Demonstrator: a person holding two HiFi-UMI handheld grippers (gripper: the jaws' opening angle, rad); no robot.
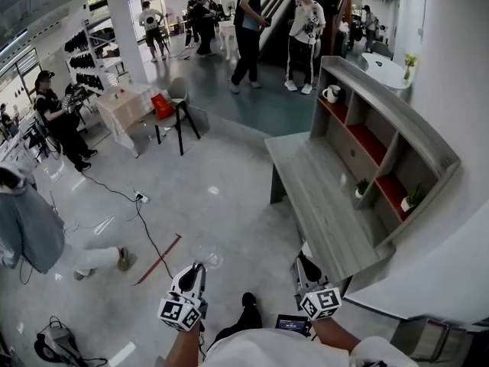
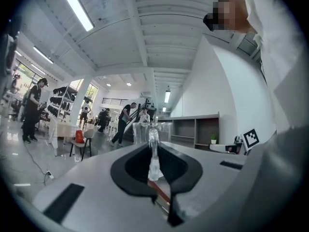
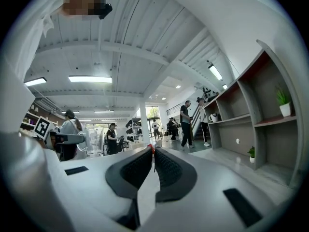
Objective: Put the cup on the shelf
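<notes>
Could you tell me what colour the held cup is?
The cup is clear and colourless; the left gripper view shows it best.

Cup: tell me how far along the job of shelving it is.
Done: the clear cup is picked up, with the fingers of the left gripper shut on its glass. In hand: it hangs over the floor, short of the shelf. Left: reach the shelf, set the cup in a compartment and let go. The right gripper is shut and empty.

cup [image 1: 205,252] left of shelf [image 1: 386,102], well apart.
</notes>
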